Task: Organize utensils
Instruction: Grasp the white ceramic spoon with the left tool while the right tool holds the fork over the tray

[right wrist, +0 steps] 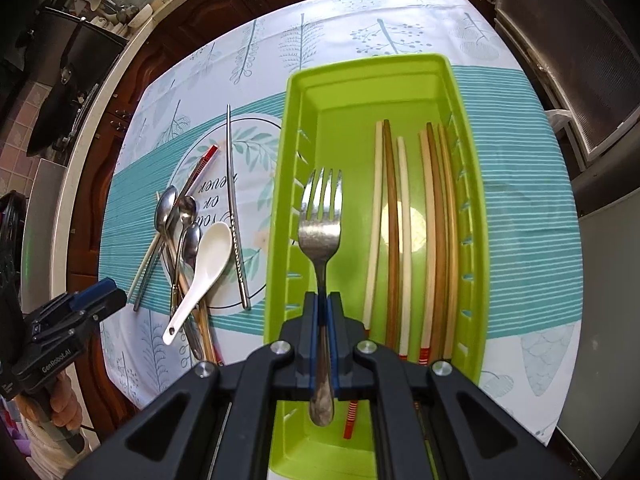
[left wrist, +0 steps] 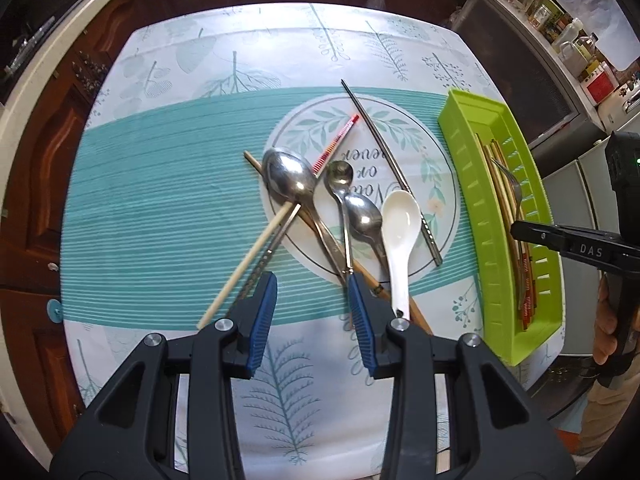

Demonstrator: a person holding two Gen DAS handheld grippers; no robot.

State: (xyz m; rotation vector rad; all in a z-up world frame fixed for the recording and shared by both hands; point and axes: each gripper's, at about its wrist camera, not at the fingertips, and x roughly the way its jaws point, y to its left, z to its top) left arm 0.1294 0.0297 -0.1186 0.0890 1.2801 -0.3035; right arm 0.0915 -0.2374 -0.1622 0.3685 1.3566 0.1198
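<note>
My right gripper is shut on the handle of a metal fork, which hangs over the green tray, tines pointing away. Several wooden and cream chopsticks lie along the tray's right side. My left gripper stands open above the tablecloth with nothing between its blue pads. Just beyond it lies a pile: a large metal spoon, a smaller spoon, a white ceramic spoon, a metal chopstick, a red-striped chopstick and a cream chopstick. The green tray sits right of the pile.
A leaf-print tablecloth covers the table. Dark wooden cabinets ring its far and left sides. A counter with jars and bottles stands at the far right, and a grey mesh-fronted unit is beside the tray end.
</note>
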